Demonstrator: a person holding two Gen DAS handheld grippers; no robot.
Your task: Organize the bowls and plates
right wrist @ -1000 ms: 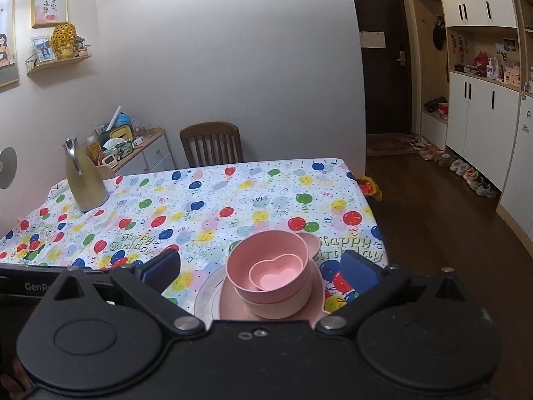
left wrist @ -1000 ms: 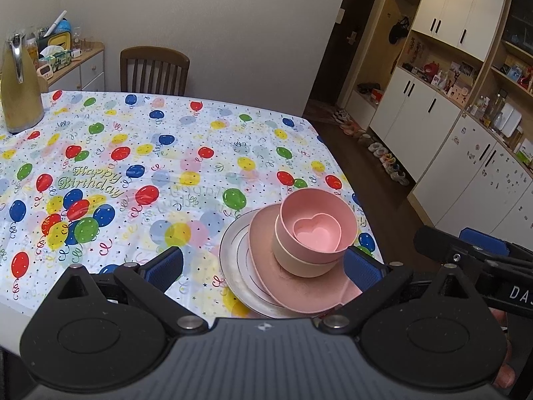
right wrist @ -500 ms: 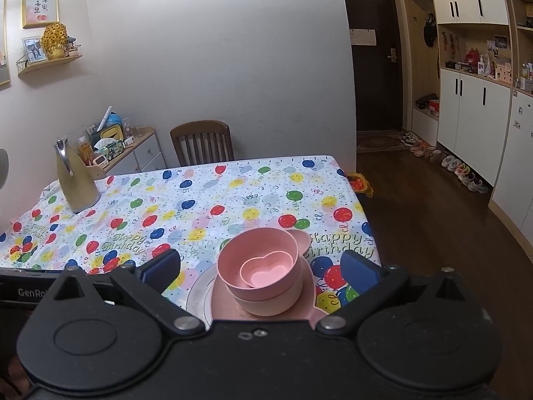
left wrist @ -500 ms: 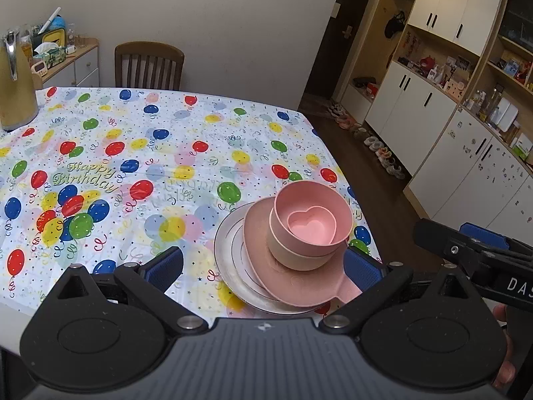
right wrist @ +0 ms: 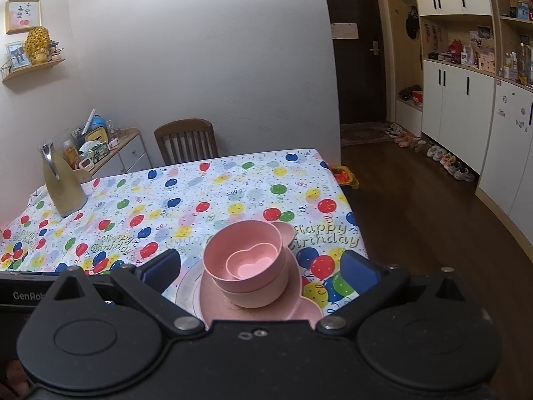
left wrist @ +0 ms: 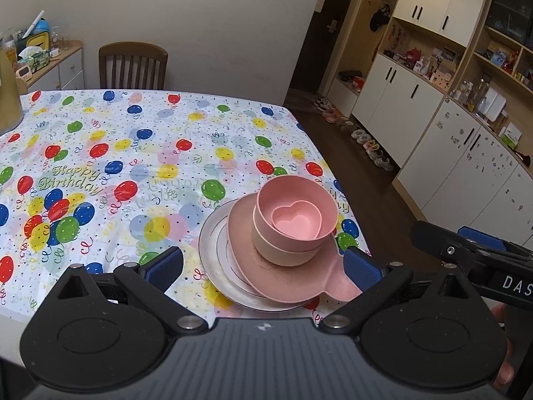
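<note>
Overhead, each hand-held gripper [left wrist: 263,266] [right wrist: 260,268] wide apart, empty, above stacked bowls [left wrist: 293,220].

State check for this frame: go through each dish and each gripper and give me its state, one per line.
white plate: flat on table, bottom of stack
pink plate: on white plate
beige bowl: upright on pink plate
pink bowl: nested in beige bowl
heart bowl: nested inside pink bowl
left gripper: open, empty
right gripper: open, empty

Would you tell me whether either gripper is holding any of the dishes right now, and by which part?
Nothing is held: the left gripper and right gripper are both open, apart from the stacked dishes.
</note>
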